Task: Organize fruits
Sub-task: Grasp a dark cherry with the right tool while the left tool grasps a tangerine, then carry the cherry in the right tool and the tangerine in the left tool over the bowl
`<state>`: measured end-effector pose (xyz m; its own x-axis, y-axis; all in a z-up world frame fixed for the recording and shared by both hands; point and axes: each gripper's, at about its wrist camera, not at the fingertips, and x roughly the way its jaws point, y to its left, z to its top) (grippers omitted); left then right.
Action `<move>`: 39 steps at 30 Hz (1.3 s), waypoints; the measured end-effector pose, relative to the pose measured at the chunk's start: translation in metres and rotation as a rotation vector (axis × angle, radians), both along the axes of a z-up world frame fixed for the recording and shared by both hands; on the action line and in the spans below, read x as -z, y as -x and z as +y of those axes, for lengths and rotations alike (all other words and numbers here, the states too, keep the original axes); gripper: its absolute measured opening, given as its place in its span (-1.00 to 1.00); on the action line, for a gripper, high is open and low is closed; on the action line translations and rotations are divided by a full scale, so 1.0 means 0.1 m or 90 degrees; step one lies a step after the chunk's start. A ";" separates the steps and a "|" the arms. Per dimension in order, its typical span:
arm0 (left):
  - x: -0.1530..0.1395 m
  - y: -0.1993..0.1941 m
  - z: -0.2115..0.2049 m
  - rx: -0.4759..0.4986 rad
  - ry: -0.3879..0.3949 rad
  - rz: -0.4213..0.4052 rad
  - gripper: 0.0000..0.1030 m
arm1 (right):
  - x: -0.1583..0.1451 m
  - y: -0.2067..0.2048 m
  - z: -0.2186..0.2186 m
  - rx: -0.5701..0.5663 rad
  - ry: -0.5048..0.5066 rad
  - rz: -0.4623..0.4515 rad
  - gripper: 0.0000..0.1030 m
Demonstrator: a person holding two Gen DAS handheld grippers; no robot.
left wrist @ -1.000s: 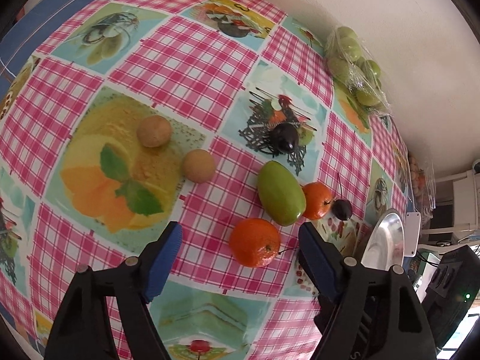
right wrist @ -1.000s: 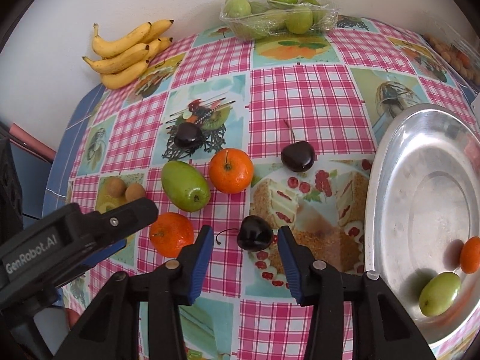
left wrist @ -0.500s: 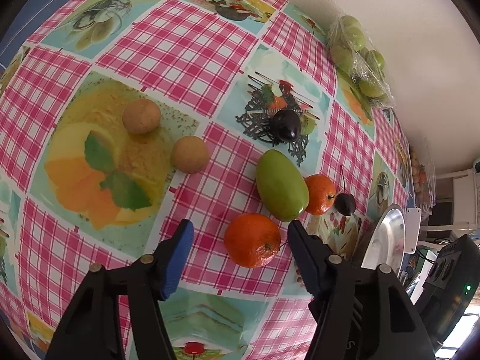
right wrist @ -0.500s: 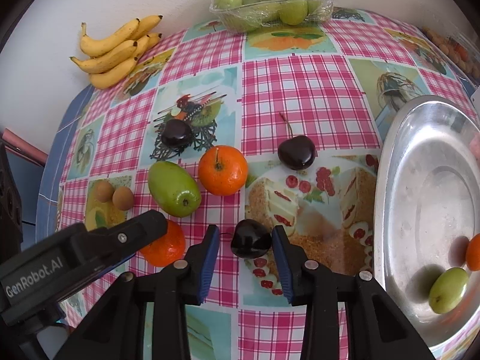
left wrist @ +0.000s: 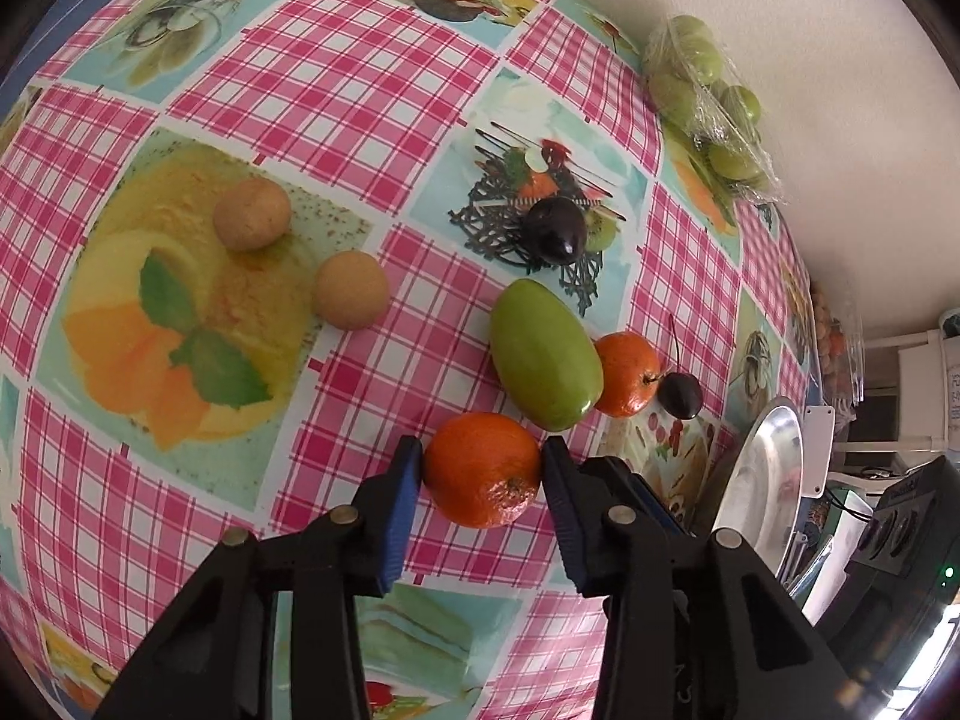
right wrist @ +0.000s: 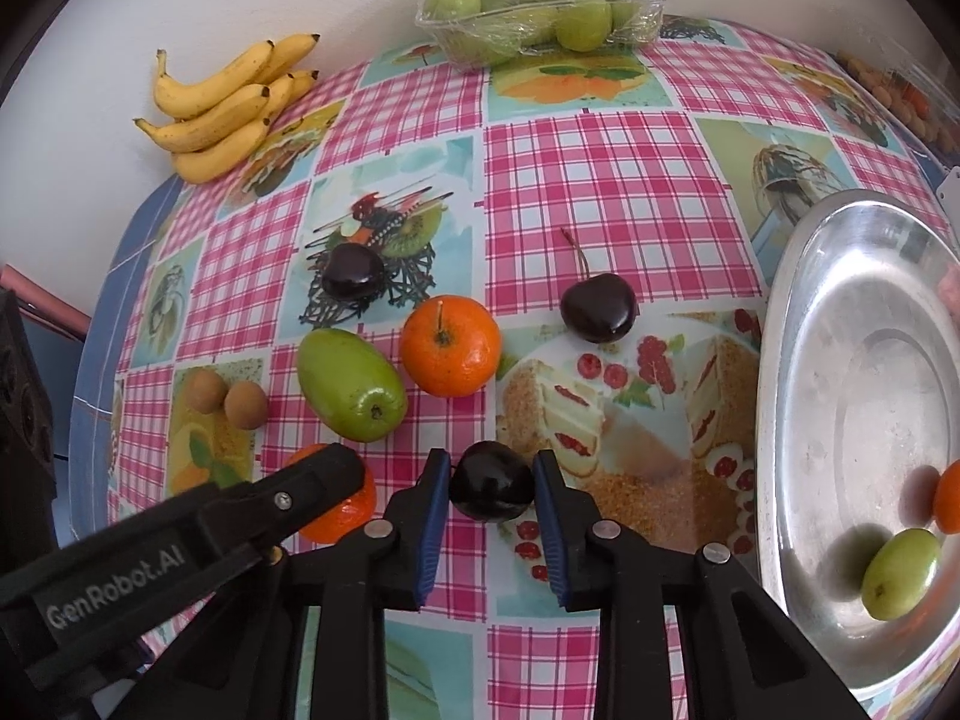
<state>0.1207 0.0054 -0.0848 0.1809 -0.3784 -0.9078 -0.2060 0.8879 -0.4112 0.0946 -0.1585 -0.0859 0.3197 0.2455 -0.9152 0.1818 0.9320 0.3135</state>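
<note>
My left gripper (left wrist: 483, 471) is shut on an orange mandarin (left wrist: 483, 468) that rests on the checked tablecloth. My right gripper (right wrist: 491, 483) is shut on a dark cherry (right wrist: 492, 482), also on the cloth. The left gripper's finger (right wrist: 288, 495) shows in the right wrist view, over the same mandarin (right wrist: 348, 510). A silver plate (right wrist: 786, 372) at the right holds a green fruit (right wrist: 900, 573) and a mandarin (right wrist: 948, 495). Loose on the cloth lie a green mango-like fruit (right wrist: 351, 384), another mandarin (right wrist: 450, 353), two dark cherries (right wrist: 597, 307) (right wrist: 353, 271) and two brown round fruits (right wrist: 225, 399).
A bunch of bananas (right wrist: 231, 102) lies at the back left by the wall. A clear packet of green fruits (right wrist: 540, 9) sits at the back. A packet of small snacks (right wrist: 900, 96) is at the back right. The table edge drops off at the left.
Both grippers moved forward and closed. The left jaws closed onto the mandarin; the right jaws closed onto the dark cherry.
</note>
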 end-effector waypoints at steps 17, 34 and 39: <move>-0.25 0.03 0.07 0.002 -0.022 -0.041 -0.19 | -0.10 0.04 -0.05 0.017 0.000 0.010 -0.42; -0.74 0.05 -0.15 0.023 -0.035 -0.111 -0.19 | -0.66 0.19 -0.39 0.053 0.028 -0.041 -0.42; -0.82 0.03 -0.37 0.041 -0.051 -0.122 -0.19 | -0.78 0.20 -0.55 0.067 0.037 -0.054 -0.42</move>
